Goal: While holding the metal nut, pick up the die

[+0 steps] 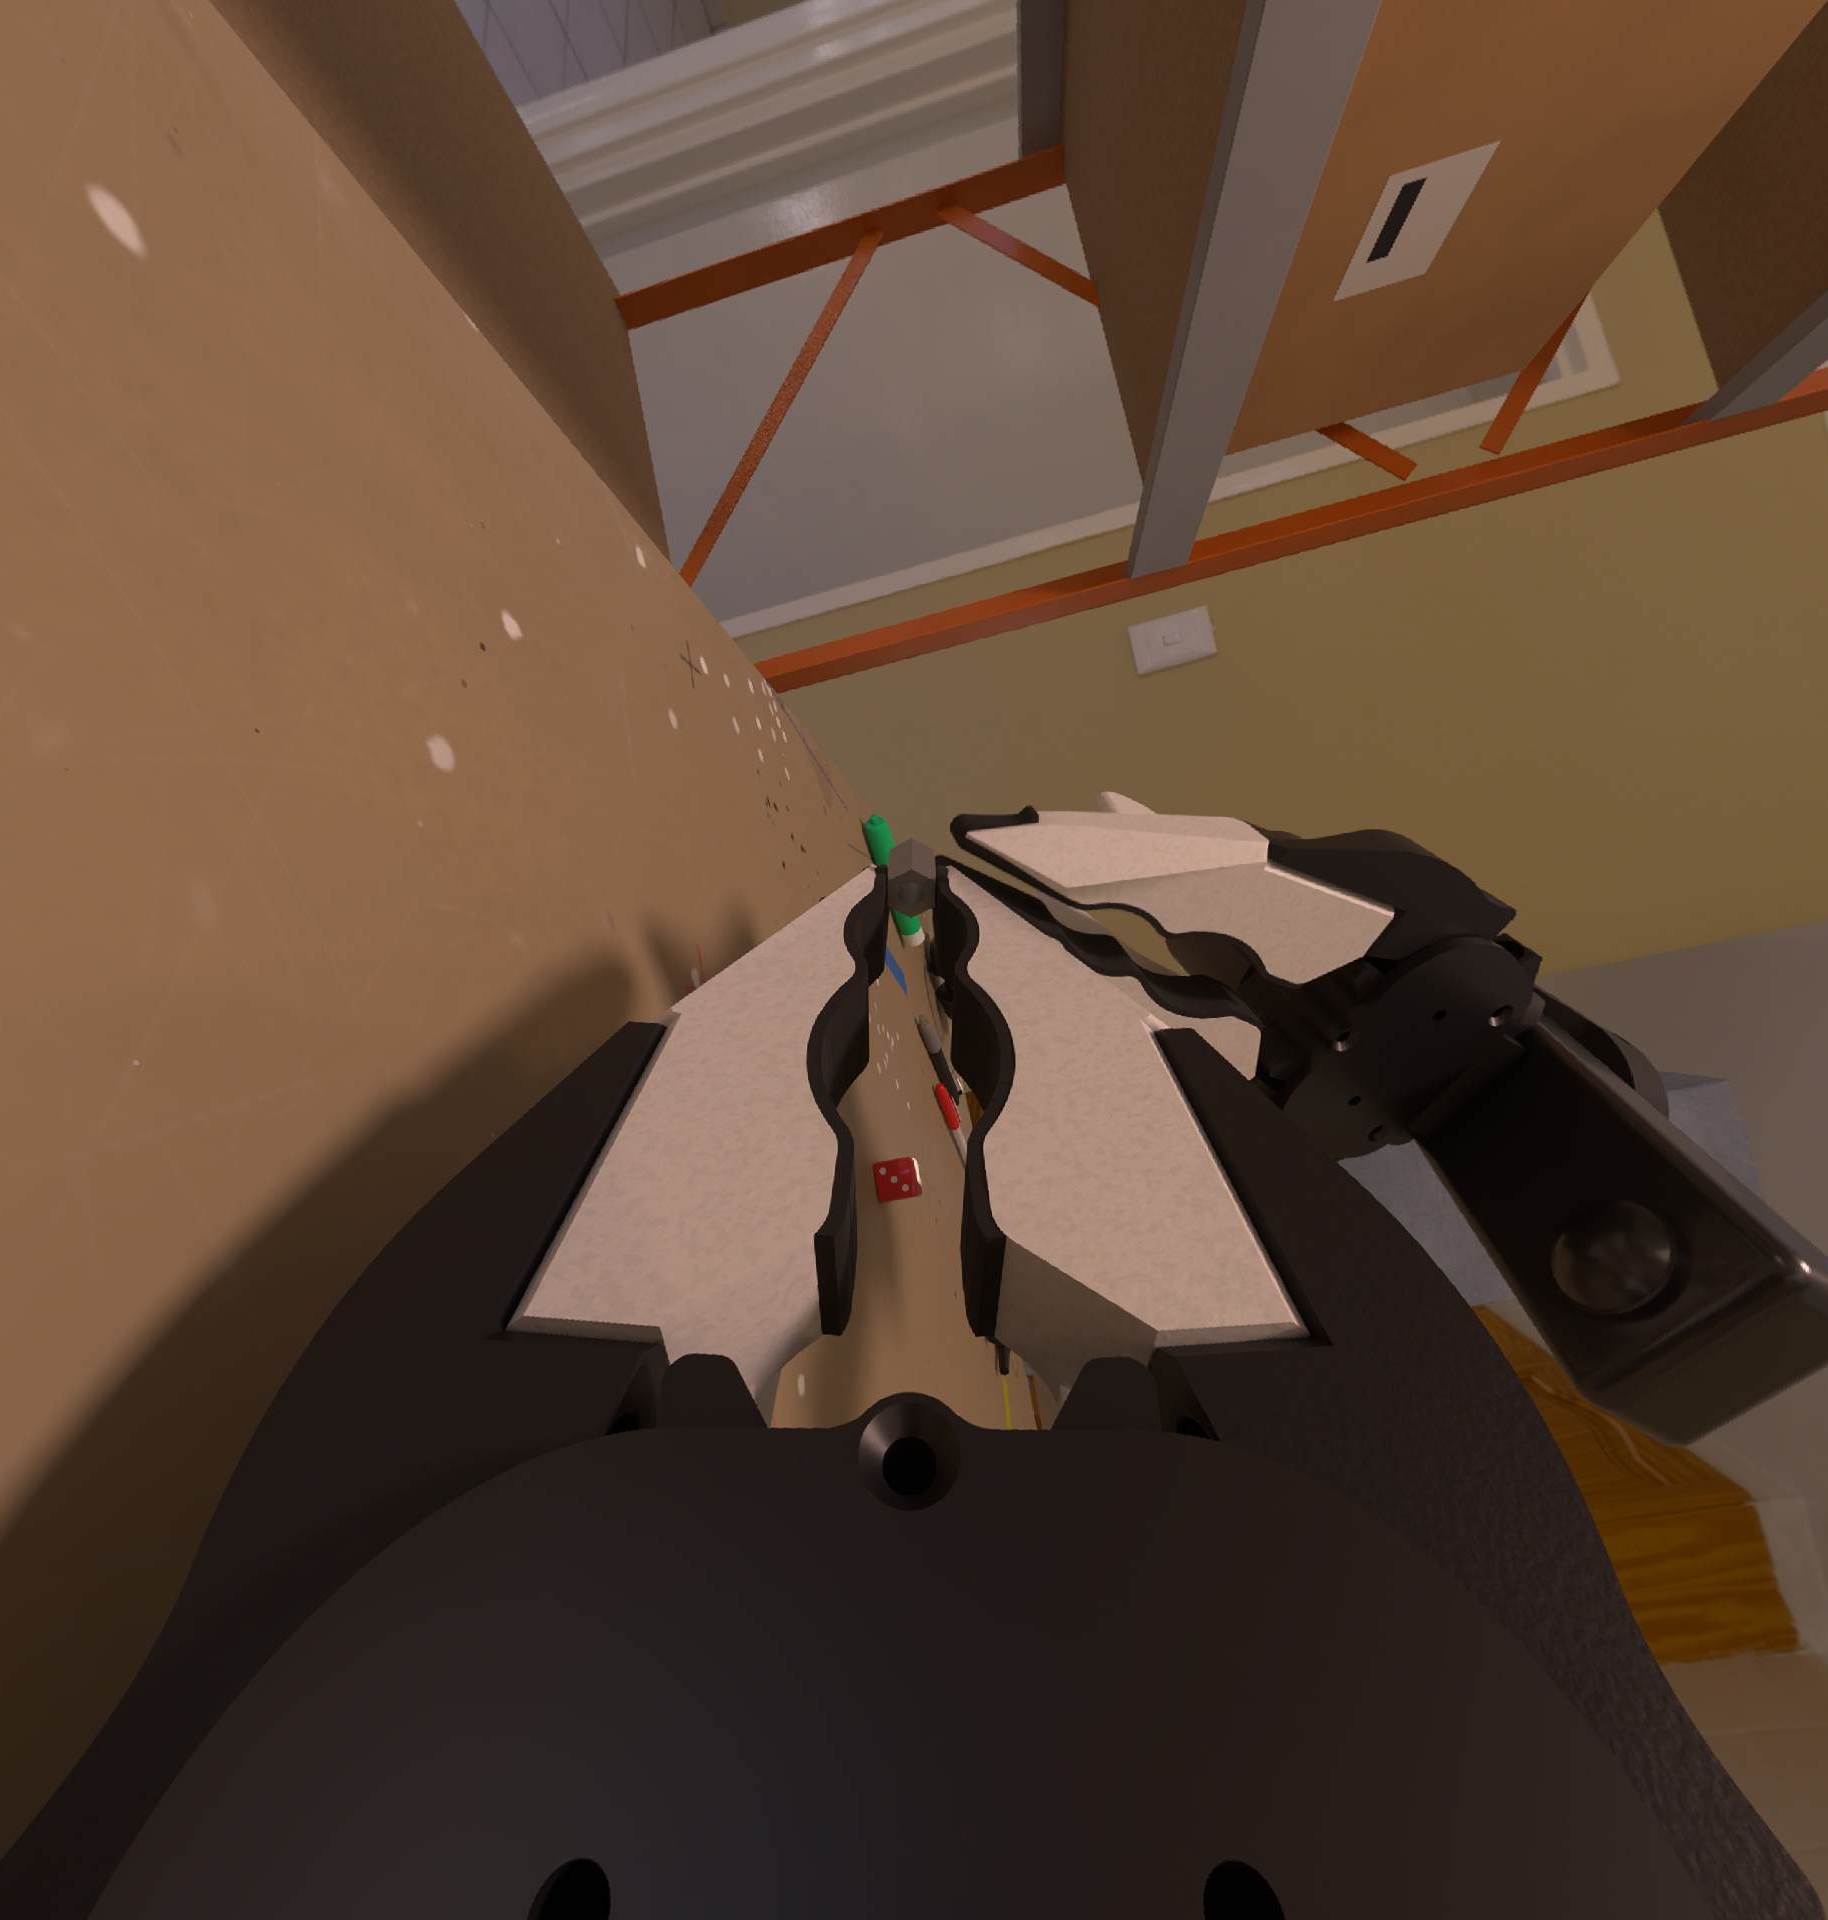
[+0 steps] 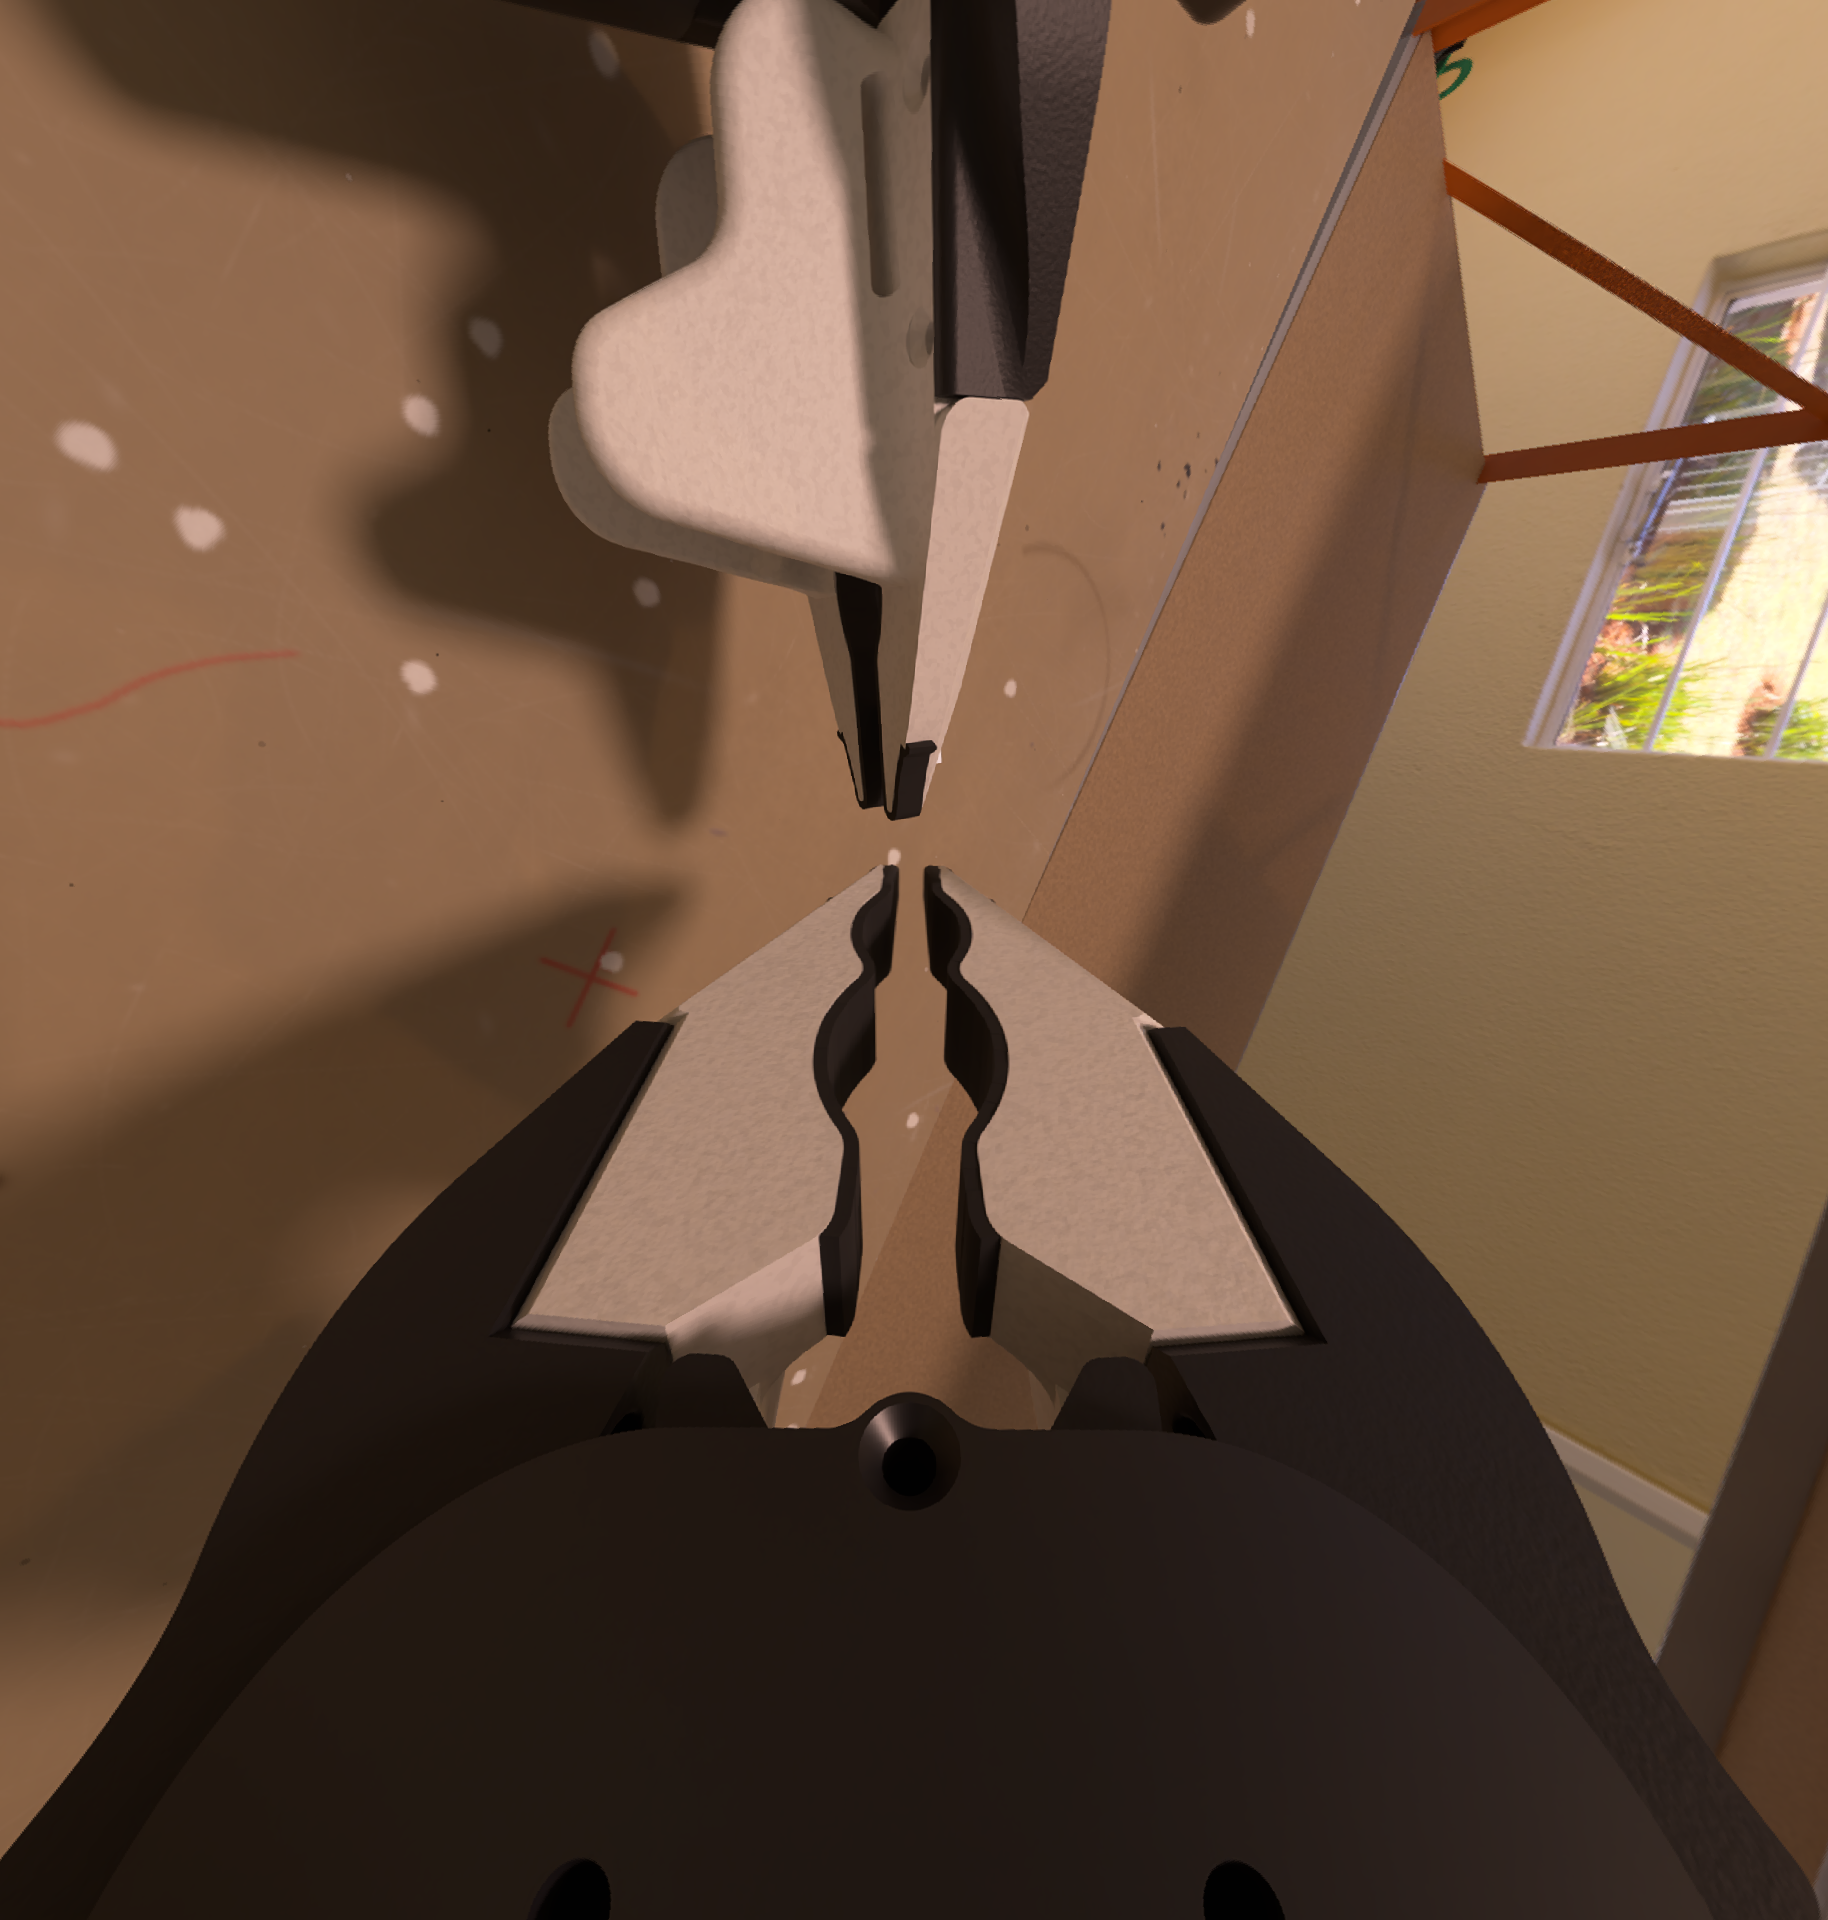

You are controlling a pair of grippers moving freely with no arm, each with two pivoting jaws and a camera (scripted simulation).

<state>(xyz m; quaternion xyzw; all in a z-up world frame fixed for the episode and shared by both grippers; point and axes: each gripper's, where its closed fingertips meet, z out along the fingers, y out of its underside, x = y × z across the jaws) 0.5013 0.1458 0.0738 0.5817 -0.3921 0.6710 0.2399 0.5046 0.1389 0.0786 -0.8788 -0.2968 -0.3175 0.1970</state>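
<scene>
The left gripper [image 1: 910, 883] is clenched on the metal nut [image 1: 911, 878], a small grey hexagonal piece with a dark bore, pinched between the black wavy-edged pads at its very tips. Behind the nut, past the tips, lies a green marker [image 1: 879, 840] with a pale end. Between the fingers, back toward the gripper's body, the die [image 1: 897, 1180] sits on the table [image 1: 266, 727] — a red cube with white pips, free of both grippers. Beside it, toward the right finger, lie a small red piece [image 1: 946, 1104] and a slim dark pen [image 1: 935, 1049].

The right gripper [image 2: 910, 878] holds nothing; its tips stand nearly together with a narrow slit of table showing between them. In the left wrist view it [image 1: 957, 831] hangs just right of the left tips. The fingers are pale and grainy, in matte black housings.

The table is a scuffed brown board flecked with white spots and thin red marks. Farther out stand cardboard boxes [image 1: 1409, 208] on an orange metal rack [image 1: 1201, 582].
</scene>
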